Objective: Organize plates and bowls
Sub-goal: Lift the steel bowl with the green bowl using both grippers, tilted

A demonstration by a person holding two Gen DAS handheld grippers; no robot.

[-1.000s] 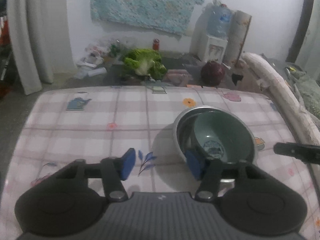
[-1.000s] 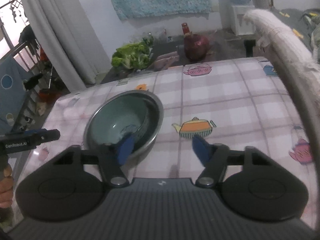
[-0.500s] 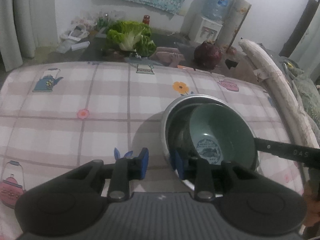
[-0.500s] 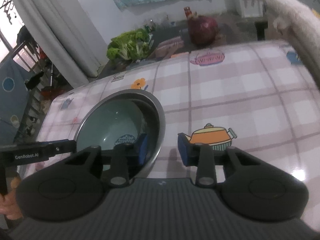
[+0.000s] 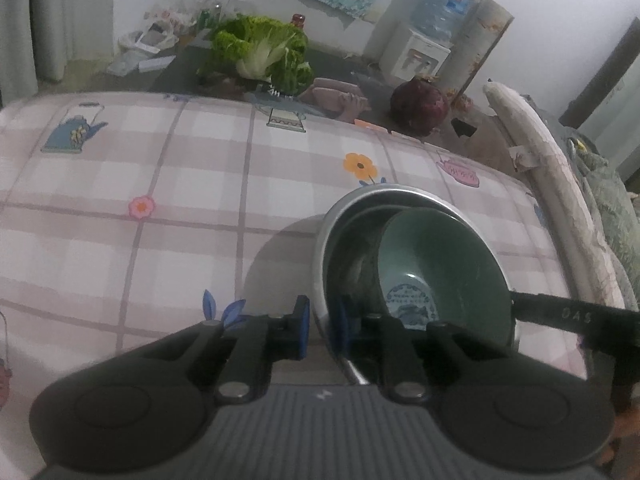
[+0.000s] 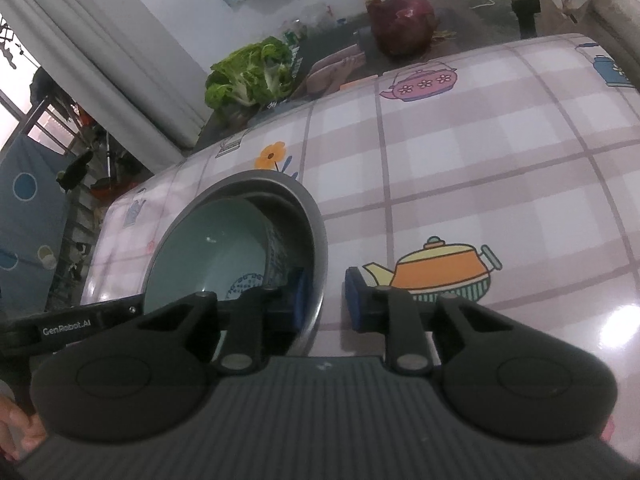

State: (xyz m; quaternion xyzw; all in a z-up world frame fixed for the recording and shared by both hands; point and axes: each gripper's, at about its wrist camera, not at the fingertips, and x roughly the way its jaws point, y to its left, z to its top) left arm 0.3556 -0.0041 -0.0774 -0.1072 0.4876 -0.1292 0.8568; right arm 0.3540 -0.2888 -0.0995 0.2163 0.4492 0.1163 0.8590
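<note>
A steel bowl (image 5: 400, 192) stands on the checked tablecloth (image 5: 160, 200) with a green bowl (image 5: 448, 264) tilted inside it. My left gripper (image 5: 323, 326) is closing its blue pads on the steel bowl's near left rim, one pad inside and one outside. In the right wrist view, the steel bowl (image 6: 280, 180) and green bowl (image 6: 216, 248) sit at the left. My right gripper (image 6: 325, 300) straddles the bowl's right rim. Its jaws are closing, and a thin gap still shows at the outer pad. Each view shows the other gripper's black finger across the bowl.
Beyond the table's far edge lie a green cabbage (image 5: 260, 52) and a dark red cabbage (image 5: 418, 106). A water dispenser (image 5: 416, 56) stands by the wall. A padded roll (image 5: 552, 184) borders the table's right side, and a curtain (image 6: 100, 40) hangs at the left.
Both grippers came down and forward onto the steel bowl's opposite rims. Their jaws narrowed from wide apart to close around the rim.
</note>
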